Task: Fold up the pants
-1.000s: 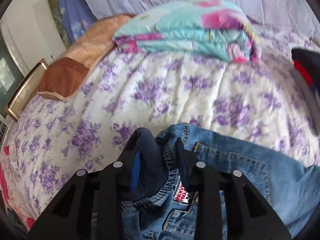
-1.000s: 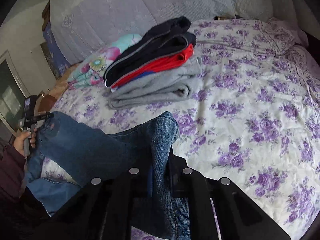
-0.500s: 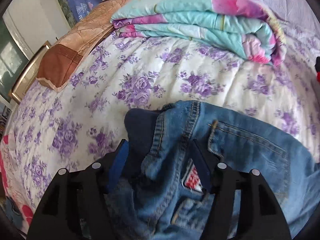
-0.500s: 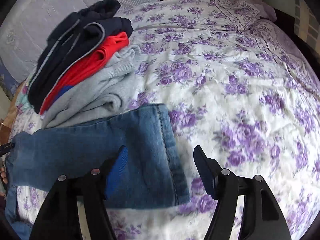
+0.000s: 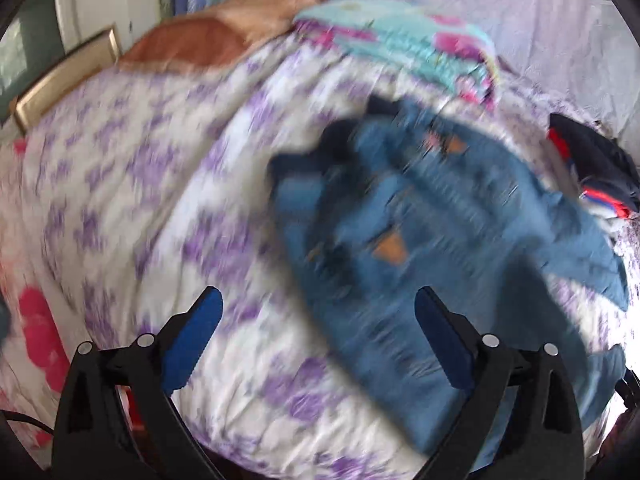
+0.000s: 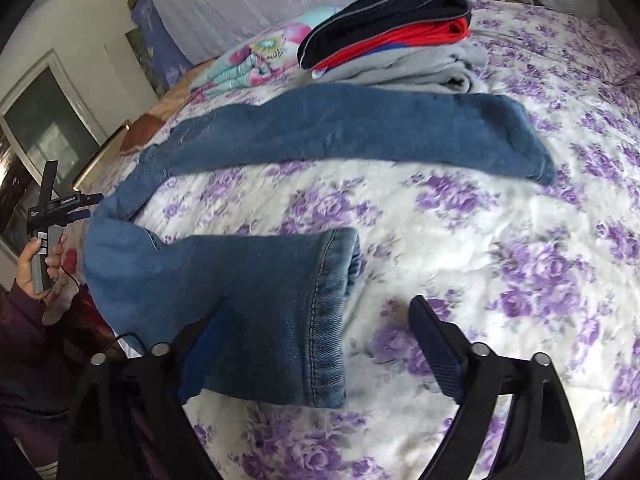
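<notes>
Blue jeans [image 6: 360, 136] lie spread on the flowered bedspread [image 6: 520, 260], one leg stretched to the right and the nearer leg's hem [image 6: 332, 304] towards me. My right gripper [image 6: 318, 312] hovers over that hem. Its jaws are closing with the hem between them, and the pads do not press on it. In the blurred left wrist view the jeans [image 5: 440, 220] lie with the waist at the far end. My left gripper [image 5: 316, 300] is still opening above their near edge and holds nothing. A hand carries the left gripper [image 6: 60, 208] at the left of the right wrist view.
A stack of folded navy, red and grey clothes [image 6: 392, 40] sits just beyond the far leg. A folded floral blanket [image 5: 400, 40] and a brown pillow [image 5: 192, 40] lie at the head of the bed. A wooden frame [image 5: 64, 80] marks the bed's left edge.
Both grippers let go of the jeans and drew back. The jeans, held up a second ago, now lie on the bed. The left jaws went from shut to wide.
</notes>
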{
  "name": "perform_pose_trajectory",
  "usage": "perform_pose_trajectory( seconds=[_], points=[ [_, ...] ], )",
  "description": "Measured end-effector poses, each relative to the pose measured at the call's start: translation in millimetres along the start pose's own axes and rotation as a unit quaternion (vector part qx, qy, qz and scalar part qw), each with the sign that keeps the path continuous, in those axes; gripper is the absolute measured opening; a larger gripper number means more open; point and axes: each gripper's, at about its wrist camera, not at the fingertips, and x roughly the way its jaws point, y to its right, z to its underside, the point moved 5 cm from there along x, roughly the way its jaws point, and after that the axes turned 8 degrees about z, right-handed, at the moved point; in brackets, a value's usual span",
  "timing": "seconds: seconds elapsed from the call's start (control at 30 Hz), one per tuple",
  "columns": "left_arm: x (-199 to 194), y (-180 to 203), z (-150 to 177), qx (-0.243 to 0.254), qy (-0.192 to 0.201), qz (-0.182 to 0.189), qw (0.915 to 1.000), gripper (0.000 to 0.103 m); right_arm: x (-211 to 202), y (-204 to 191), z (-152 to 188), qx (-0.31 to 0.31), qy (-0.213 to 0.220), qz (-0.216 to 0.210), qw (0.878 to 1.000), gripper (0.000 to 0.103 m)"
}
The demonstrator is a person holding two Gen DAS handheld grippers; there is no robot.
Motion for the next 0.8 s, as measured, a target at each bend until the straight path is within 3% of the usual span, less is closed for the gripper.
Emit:
perform_pose_trajectory(
  seconds=[0.03, 0.1, 0.23, 0.37, 0.4, 0.43, 0.47, 0.57, 0.67, 0.8],
  points=[
    [9.1, -10.0, 7.7, -0.026, -0.006, 0.007, 0.9996, 0.093, 5.8, -6.8, 1.9, -0.01, -0.013, -0.01, 1.0, 0.039],
    [18.0, -13.5, 10.2, -0.059, 0.002, 0.046, 0.9972, 0.091, 3.6, -10.0, -2.0, -0.006, -0.011, -0.021, 1.0, 0.022],
    [29.4, 13.1, -10.5, -0.075, 0.023, 0.107, 0.9911, 0.091, -37.3, 6.9, -4.4, 0.013, 0.022, -0.026, 0.999, 0.02],
    [64.1, 13.4, -25.3, -0.116, -0.003, 0.069, 0.9908, 0.09, -81.1, 42.7, 10.8, 0.051, 0.058, -0.005, 0.997, 0.019],
    [67.5, 10.1, -25.1, -0.132, 0.007, 0.072, 0.9886, 0.086, -87.8, 53.0, 16.7, 0.064, 0.063, 0.001, 0.996, 0.019],
    [62.7, 10.6, -24.1, -0.135, 0.024, 0.067, 0.9883, 0.072, -92.7, 64.4, 23.4, 0.08, 0.066, 0.002, 0.995, 0.019],
    [57.9, 16.6, -23.0, -0.132, 0.033, 0.086, 0.9869, 0.047, -94.5, 75.4, 29.9, 0.096, 0.065, 0.0, 0.993, 0.019],
    [34.3, 40.6, -15.4, -0.117, 0.046, 0.118, 0.985, 0.023, -94.1, 102.9, 43.0, 0.136, 0.058, -0.002, 0.989, 0.019],
    [-15.5, 76.1, -0.2, -0.076, 0.068, 0.147, 0.9839, 0.018, -115.5, 127.6, 41.8, 0.165, 0.08, 0.003, 0.983, 0.019],
    [-67.8, 100.5, 35.3, -0.039, 0.079, 0.152, 0.9844, 0.019, -141.8, 157.2, 53.2, 0.179, 0.078, 0.022, 0.981, 0.019]
  ],
)
